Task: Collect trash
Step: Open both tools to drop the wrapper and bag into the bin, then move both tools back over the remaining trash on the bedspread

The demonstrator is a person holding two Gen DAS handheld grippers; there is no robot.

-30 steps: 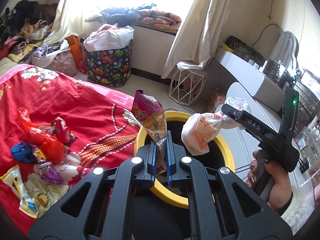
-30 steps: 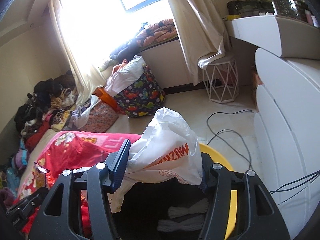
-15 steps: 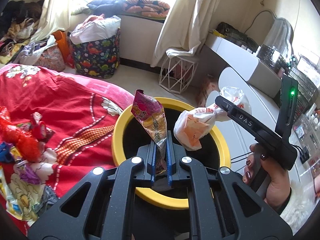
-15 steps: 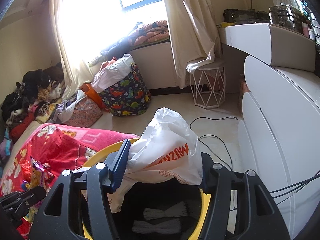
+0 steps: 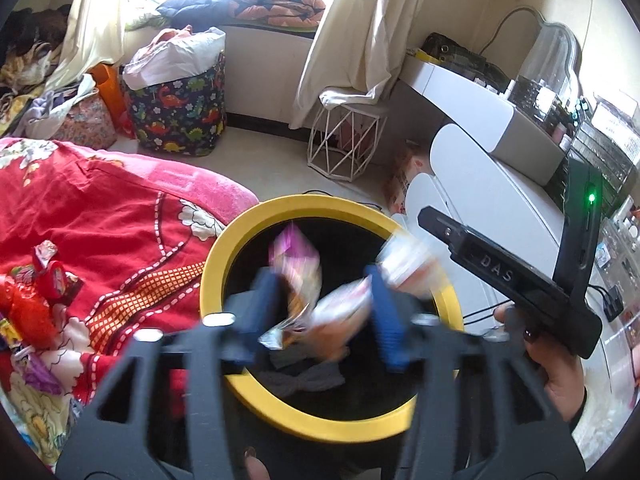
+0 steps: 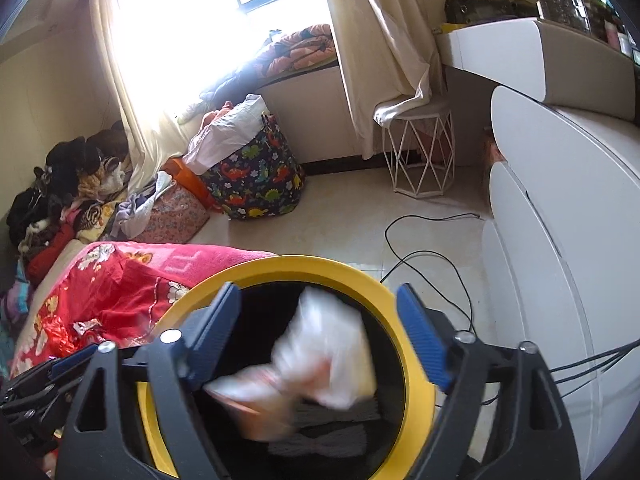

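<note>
Both claws spread — crinkly foil wrapper [image 5: 296, 276] and soft white plastic bag [image 6: 324, 352] blurred above round yellow-rimmed bin [image 6: 400, 300].

Left wrist: looks down close over bin [image 5: 224, 248], toward window.
Right wrist: same, from right.
Shared: bin [image 6: 416, 364], bed, basket.

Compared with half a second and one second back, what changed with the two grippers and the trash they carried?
Both opened and let go. The left gripper released the pink snack wrapper; the right gripper released the white plastic bag. Both pieces are blurred, dropping into the yellow-rimmed bin. The wrappers on the red blanket stayed put.
</note>
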